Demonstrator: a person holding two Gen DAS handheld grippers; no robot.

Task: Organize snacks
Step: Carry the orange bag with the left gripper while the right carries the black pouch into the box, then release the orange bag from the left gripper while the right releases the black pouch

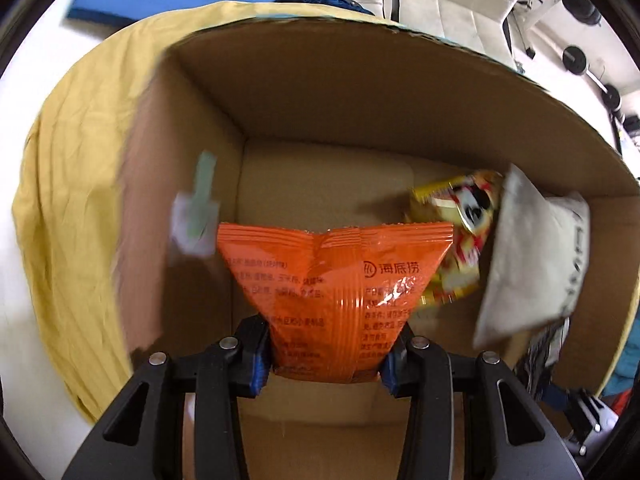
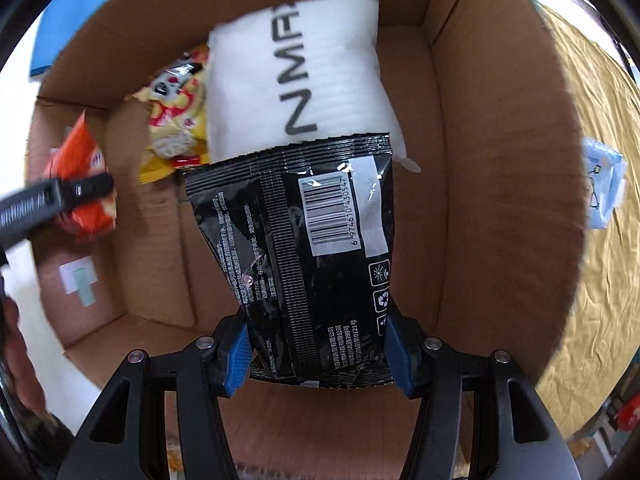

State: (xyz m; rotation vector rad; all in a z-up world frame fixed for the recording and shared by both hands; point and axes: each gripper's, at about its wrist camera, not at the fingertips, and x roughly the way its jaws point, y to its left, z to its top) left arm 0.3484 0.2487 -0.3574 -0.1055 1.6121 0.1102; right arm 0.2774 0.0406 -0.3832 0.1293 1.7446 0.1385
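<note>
An orange snack bag (image 1: pixel 336 292) is pinched in the left tongs (image 1: pixel 326 364) and a black snack bag (image 2: pixel 304 248) in the right tongs (image 2: pixel 320 356), both over the cardboard box (image 1: pixel 340 92).

Two held packets over an open box holding two more

In the right wrist view the brown cardboard box (image 2: pixel 472 184) holds a white pillow-shaped bag (image 2: pixel 312 80) at 12 o'clock, a yellow crinkly snack packet (image 2: pixel 176 120) touching it at 10 o'clock, the black foil packet (image 2: pixel 304 248) at centre before both, and the orange foil packet (image 2: pixel 84 184) at 9 o'clock; a crumpled yellow cloth (image 2: pixel 600 280) lies under the box at 3 o'clock.
</note>
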